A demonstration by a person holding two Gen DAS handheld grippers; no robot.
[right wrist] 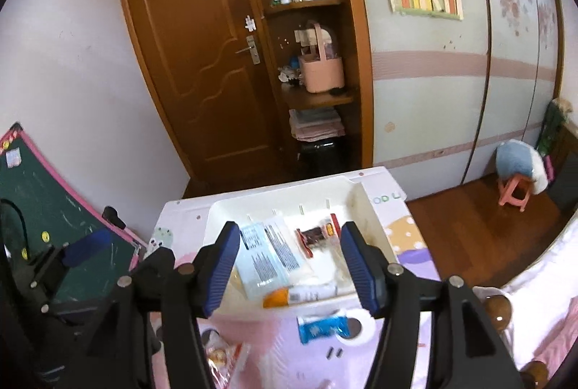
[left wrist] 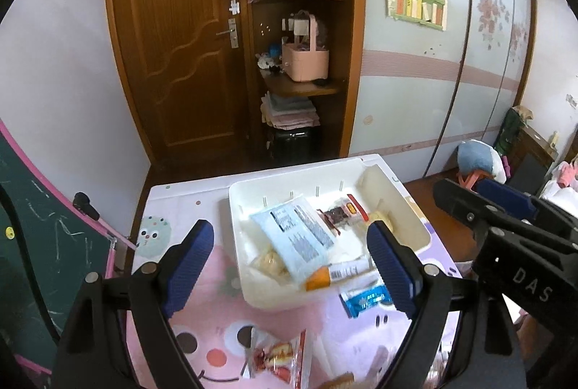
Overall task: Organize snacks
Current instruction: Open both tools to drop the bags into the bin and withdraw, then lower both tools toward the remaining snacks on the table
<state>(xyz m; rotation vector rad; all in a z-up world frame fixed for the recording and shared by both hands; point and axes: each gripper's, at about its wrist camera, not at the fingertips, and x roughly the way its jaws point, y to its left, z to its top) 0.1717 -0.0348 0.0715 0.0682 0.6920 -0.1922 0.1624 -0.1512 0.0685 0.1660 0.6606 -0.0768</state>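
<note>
Snacks in white bin (left wrist: 404, 208): pale-blue packet (left wrist: 296, 237), orange-capped tube (left wrist: 336, 275); blue wrapper (left wrist: 366, 302) near bin on table (left wrist: 188, 204); left gripper (left wrist: 292, 266), right gripper (right wrist: 290, 269) both agape, empty.

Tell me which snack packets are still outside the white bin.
Two: the blue packet on the table just past the bin's near wall, and the red-and-clear packet nearer the camera. The pale blue packet and the rest lie inside.

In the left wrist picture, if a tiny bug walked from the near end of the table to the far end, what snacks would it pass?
Red snack packet → blue wrapper just outside the white tray → orange-tipped tube on the tray's near edge → big pale blue packet → dark red packet at the far end.
</note>
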